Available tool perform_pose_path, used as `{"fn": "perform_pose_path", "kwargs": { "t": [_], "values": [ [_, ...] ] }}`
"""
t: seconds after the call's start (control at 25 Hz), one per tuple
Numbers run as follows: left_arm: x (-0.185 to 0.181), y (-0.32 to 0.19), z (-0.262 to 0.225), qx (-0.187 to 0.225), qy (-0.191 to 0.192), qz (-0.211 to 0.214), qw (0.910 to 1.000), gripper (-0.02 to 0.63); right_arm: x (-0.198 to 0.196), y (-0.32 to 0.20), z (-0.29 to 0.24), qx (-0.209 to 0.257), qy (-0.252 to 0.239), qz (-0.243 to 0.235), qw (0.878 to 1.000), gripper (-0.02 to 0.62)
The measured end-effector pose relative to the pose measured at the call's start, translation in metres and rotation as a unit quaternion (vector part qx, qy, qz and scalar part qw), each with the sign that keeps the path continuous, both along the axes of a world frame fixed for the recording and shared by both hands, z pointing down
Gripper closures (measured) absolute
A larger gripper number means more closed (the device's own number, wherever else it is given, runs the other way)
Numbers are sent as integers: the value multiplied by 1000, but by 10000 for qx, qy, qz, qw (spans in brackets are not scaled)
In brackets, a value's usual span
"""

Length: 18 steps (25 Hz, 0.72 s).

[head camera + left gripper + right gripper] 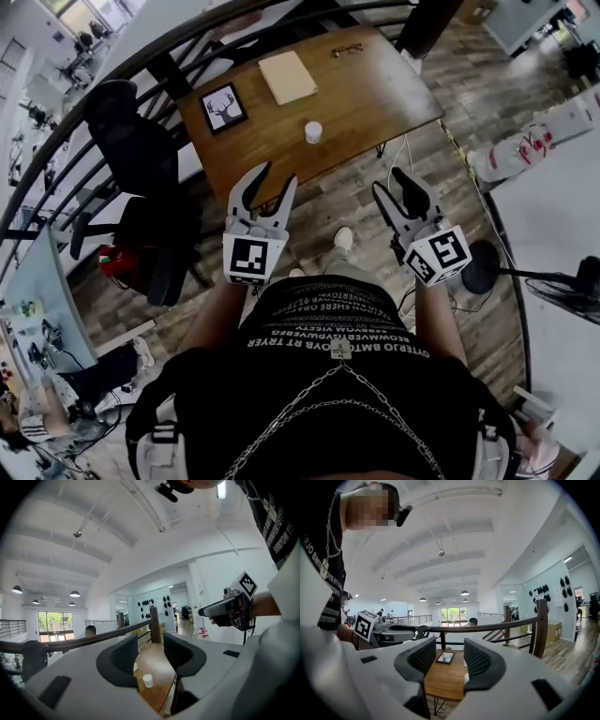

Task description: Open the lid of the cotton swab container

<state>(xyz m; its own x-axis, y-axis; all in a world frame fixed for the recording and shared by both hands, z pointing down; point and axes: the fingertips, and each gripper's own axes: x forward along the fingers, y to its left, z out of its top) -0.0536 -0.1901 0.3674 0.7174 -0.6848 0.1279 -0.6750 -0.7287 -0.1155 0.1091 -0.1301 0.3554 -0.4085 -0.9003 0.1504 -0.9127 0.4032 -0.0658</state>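
**newbie_42:** So where was the cotton swab container (313, 132) at that point? Was either tool on it?

**rig_watcher:** Nope. It stood upright on the wooden counter (375, 94), not far from the near edge, all on its own and well apart from both tools. The left tool (277, 176) and the right tool (389, 180) were held up side by side in front of the person, on the near side of the counter.

**newbie_42:** And the jaws?

**rig_watcher:** Apart on both, nothing between them. The left gripper view showed the container through the gap, but it sat way off on the counter. Other stuff up there: a framed deer picture (224, 108) off to the left, a tan notebook (287, 77) behind the container, and glasses (347, 50) by the far edge. The lid was too small to judge, honestly.
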Motion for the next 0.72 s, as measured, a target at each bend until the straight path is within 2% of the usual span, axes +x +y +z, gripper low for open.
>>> {"fn": "perform_pose_path", "kwargs": {
  "t": [0.44, 0.72],
  "values": [
    [41, -55, 19, -98, -17, -343, 9994, 423, 31, -79, 8, -137, -25, -503, 9986, 422],
    [57, -87, 29, -191, -140, -866, 9960, 419, 55, -125, 11, -145, -29, -985, 9950, 422]
  ]
}}
